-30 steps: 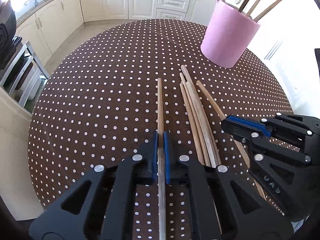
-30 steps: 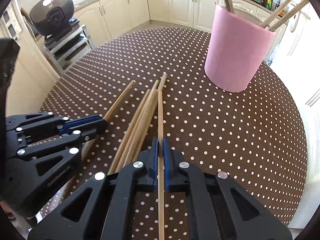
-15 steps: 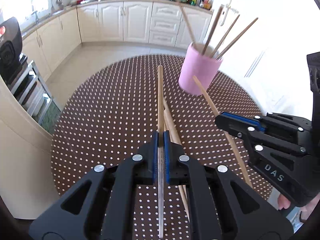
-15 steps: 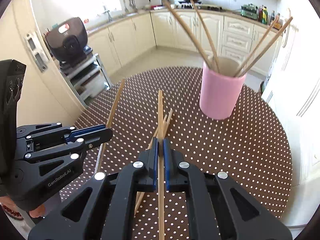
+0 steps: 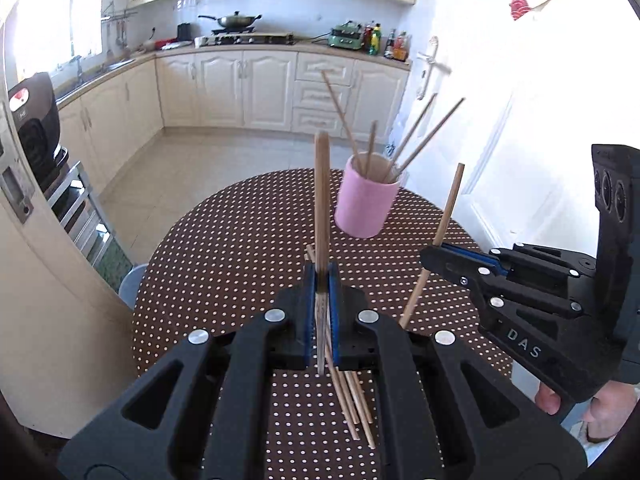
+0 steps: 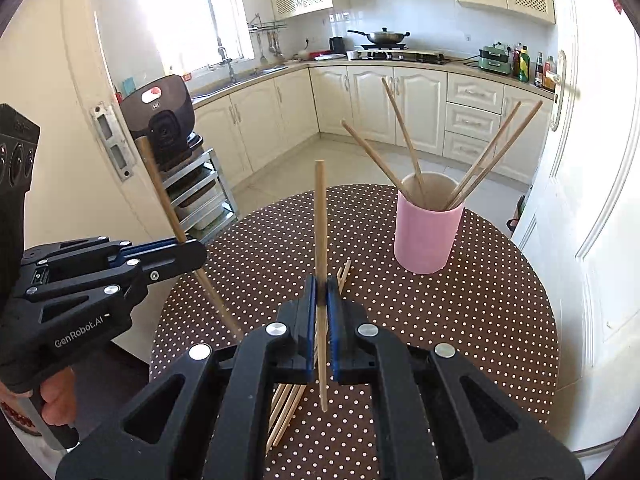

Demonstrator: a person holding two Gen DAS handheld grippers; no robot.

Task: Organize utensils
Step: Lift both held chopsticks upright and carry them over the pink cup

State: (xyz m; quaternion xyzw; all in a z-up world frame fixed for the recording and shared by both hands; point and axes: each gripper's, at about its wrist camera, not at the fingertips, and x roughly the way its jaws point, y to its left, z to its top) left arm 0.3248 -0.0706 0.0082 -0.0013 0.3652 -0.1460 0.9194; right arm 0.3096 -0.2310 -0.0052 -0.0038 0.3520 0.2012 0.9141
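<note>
Two chopsticks are now lifted off the surface (image 6: 480, 320), one clamped in my left gripper (image 5: 320, 280), one in my right gripper (image 6: 321, 284), probably bound for the pink cup (image 6: 426, 236).

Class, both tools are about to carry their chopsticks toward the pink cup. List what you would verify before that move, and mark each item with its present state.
1. Left tool clamps its chopstick: ok.
2. Right tool clamps its chopstick: ok.
3. Both sticks lifted off the table: ok.
4. Pink cup upright, mouth open: ok.
5. Room among the four sticks already inside: cannot tell.
6. Loose chopsticks left on the table: not ok, still to collect.
</note>
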